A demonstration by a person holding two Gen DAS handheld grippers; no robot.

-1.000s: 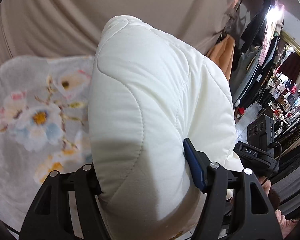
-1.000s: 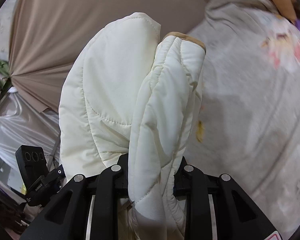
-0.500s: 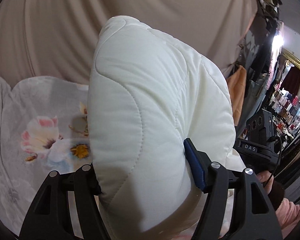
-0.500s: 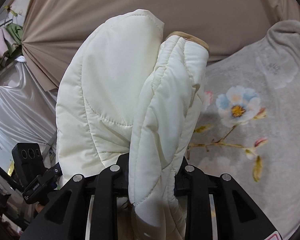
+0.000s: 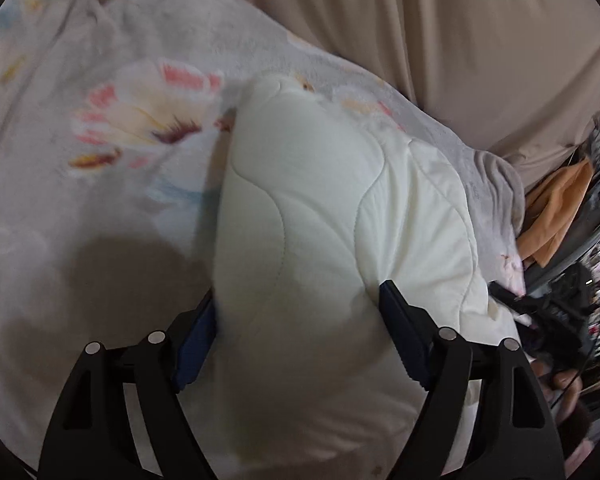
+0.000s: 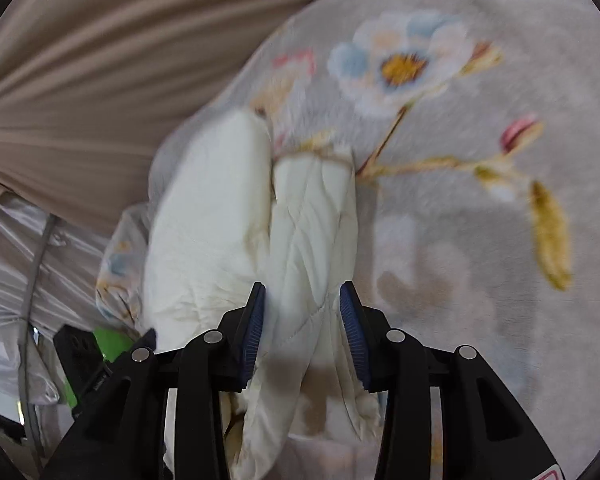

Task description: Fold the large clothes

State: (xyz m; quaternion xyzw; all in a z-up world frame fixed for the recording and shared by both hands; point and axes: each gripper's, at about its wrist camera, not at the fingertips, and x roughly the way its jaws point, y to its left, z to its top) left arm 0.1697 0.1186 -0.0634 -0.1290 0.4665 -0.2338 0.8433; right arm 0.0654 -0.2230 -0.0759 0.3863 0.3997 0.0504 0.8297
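Note:
A cream quilted jacket [image 5: 320,200] lies bunched on a grey blanket printed with flowers [image 5: 140,120]. My left gripper [image 5: 298,292] straddles a thick fold of it. Its jaws are opening, and the blue pads [image 5: 196,336] stand beside the fabric without squeezing it. In the right wrist view, a narrower fold of the jacket [image 6: 312,220] runs between the jaws of my right gripper [image 6: 303,285]. These jaws are opening too, and their ribbed blue pads [image 6: 350,332] show at each side of the fabric. The flowered blanket [image 6: 460,160] spreads to the right of that fold.
A beige curtain [image 5: 460,40] hangs behind the blanket. An orange garment [image 5: 556,208] hangs at the right edge, with a hand [image 5: 560,380] below it. The left gripper's black and green body [image 6: 84,356] shows low left in the right wrist view, near clear plastic sheeting [image 6: 20,280].
Both grippers came down and forward, bringing the raised jacket onto the flowered blanket. Both pairs of jaws have widened, and the blue pads now show beside the fabric.

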